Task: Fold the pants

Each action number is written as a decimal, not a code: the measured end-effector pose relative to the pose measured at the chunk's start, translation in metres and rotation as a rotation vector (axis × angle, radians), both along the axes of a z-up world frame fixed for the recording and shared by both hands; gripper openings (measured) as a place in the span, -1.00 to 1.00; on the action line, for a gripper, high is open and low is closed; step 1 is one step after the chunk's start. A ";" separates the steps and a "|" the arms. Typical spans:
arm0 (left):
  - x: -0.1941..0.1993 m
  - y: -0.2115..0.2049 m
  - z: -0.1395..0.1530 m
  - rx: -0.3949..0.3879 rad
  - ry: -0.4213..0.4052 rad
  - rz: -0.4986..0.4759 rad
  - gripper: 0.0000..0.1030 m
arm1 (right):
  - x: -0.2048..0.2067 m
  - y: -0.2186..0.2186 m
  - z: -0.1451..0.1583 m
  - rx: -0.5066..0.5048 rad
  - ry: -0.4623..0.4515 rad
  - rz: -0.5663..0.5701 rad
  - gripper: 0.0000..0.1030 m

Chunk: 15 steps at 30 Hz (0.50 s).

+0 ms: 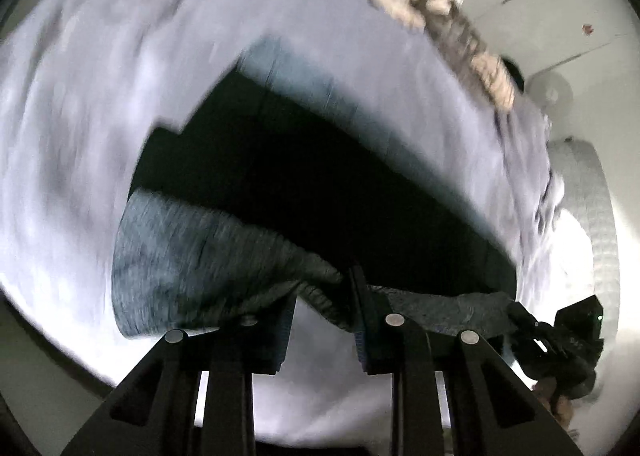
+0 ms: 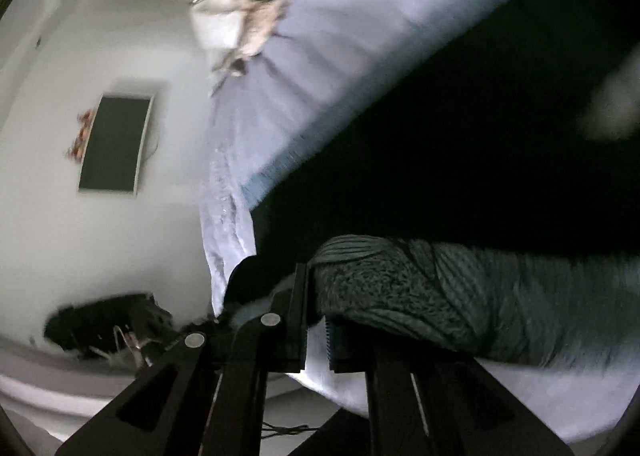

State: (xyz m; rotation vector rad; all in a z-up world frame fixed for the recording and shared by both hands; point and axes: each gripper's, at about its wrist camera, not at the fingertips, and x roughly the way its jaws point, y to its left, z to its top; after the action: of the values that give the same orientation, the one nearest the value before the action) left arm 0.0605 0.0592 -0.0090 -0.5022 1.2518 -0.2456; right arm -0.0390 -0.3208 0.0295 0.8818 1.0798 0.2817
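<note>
bed sheet [image 1: 80,116]; blanket [image 1: 440,16]; wall TV [image 2: 114,144]

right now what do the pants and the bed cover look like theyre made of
Pants: soft grey knit, likely fleece-lined; ribbed outside, fuzzy nap at the edge the right gripper holds. Bed cover: smooth pale lavender woven cloth, matte, probably cotton; blur hides the weave.

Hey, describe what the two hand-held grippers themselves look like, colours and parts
Both are matte black. The left hand-held gripper has two flat fingers on angular black linkage bars with triangular cutouts and round silver pivot pins. The right hand-held gripper matches, with a ridged bluish pad edge. No sleeves or markings show.
</note>
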 end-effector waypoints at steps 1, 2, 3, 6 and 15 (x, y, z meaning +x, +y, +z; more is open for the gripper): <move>0.014 -0.004 0.004 0.020 -0.026 0.013 -0.23 | 0.012 -0.002 0.005 -0.012 -0.005 0.019 -0.86; 0.029 -0.006 0.007 0.070 -0.052 0.034 0.33 | 0.031 -0.005 0.009 -0.027 -0.008 0.043 -0.85; 0.049 -0.008 0.009 0.142 -0.092 0.078 0.67 | 0.058 -0.010 0.011 -0.045 -0.005 0.071 -0.85; 0.096 -0.013 -0.008 0.190 -0.117 0.107 0.68 | 0.115 -0.018 -0.002 -0.070 0.026 0.099 -0.78; 0.162 -0.023 -0.096 0.461 -0.011 0.151 0.88 | 0.187 -0.025 -0.095 -0.099 0.182 0.119 0.21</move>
State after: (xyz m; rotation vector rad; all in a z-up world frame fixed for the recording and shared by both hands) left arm 0.2225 0.0358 -0.1051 -0.1941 1.2053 0.1674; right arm 0.1479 -0.3462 -0.0655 0.7663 1.3066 0.2476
